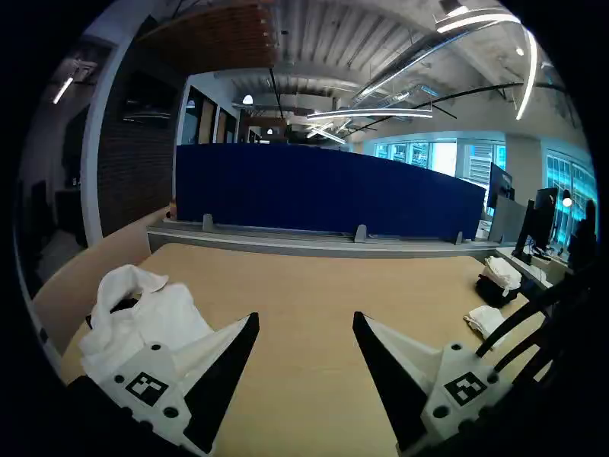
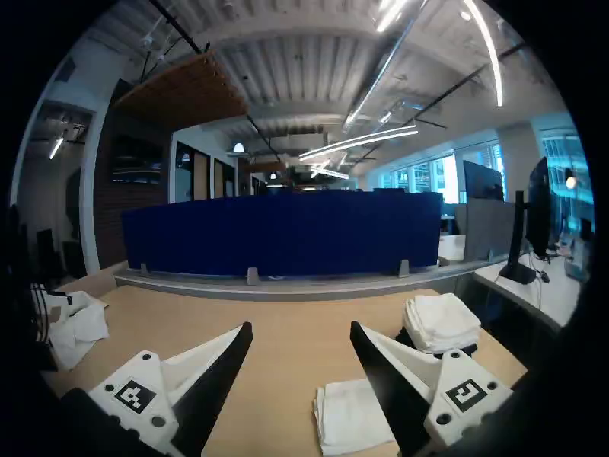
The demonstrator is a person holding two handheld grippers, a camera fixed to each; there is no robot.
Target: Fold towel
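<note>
Towel point(image 2: 346, 415) folded, by right gripper's point(image 2: 301, 326) right finger | crumpled pile point(image 1: 145, 320) by left gripper's point(image 1: 305, 315) left finger | both wide open, empty | wooden table point(image 1: 304, 282)

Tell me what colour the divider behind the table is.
The divider is dark blue; right gripper view.

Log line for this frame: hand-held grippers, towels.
left hand-held gripper: open, empty | right hand-held gripper: open, empty | crumpled towels: heaped on table | folded stack: right edge | single folded towel: near stack

Middle of table point(image 1: 304, 305) open. Left edge: crumpled towels point(image 1: 145, 312). Right side: folded towel point(image 2: 346, 415), stack point(image 2: 441, 320). Back walled off by divider point(image 1: 327, 190).
</note>
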